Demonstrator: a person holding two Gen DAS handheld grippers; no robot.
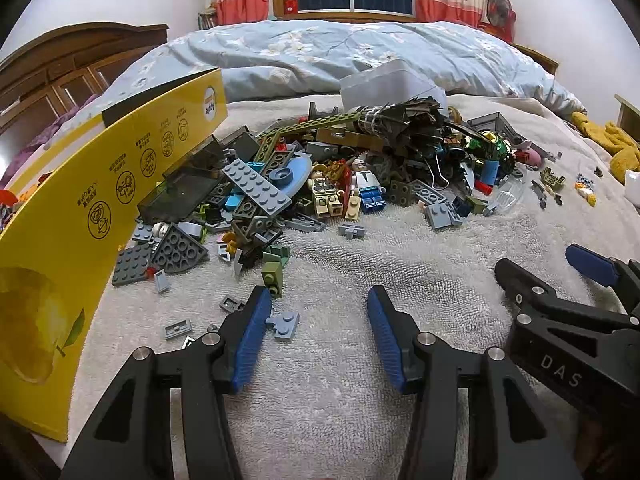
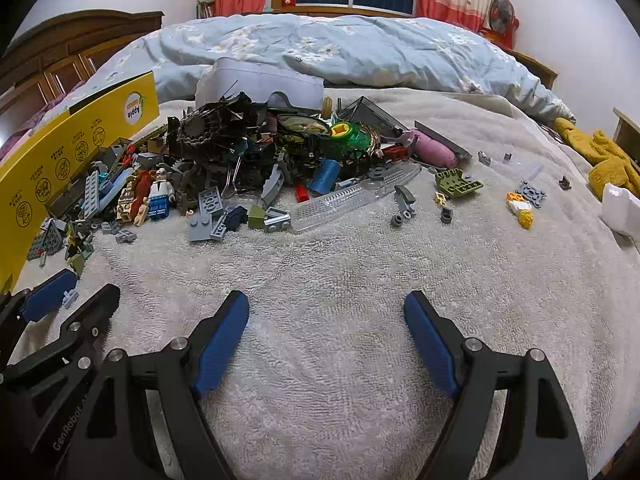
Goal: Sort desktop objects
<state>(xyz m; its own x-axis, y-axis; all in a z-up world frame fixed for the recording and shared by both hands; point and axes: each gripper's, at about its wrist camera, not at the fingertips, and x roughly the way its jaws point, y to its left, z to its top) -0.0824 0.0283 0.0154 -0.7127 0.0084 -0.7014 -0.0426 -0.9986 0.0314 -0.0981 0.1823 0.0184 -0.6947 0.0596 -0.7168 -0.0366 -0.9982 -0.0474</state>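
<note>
A heap of toy bricks [image 1: 360, 160] lies on a white towel [image 1: 400, 264], also in the right wrist view [image 2: 256, 160]. It holds grey plates, two minifigures [image 1: 366, 186], a green wheel part [image 2: 352, 136] and a clear long piece [image 2: 340, 204]. My left gripper [image 1: 318, 304] is open and empty above the towel, with a small grey brick [image 1: 285, 323] beside its left finger. My right gripper [image 2: 326, 310] is open and empty over bare towel. It shows at the right in the left wrist view [image 1: 540, 264].
A yellow cardboard box wall [image 1: 80, 208] stands at the left. A translucent plastic box [image 1: 384, 84] sits behind the heap. Loose small pieces [image 2: 524, 200] lie at the right. A yellow cloth [image 2: 600, 156] and a blue quilt [image 2: 320, 48] lie beyond.
</note>
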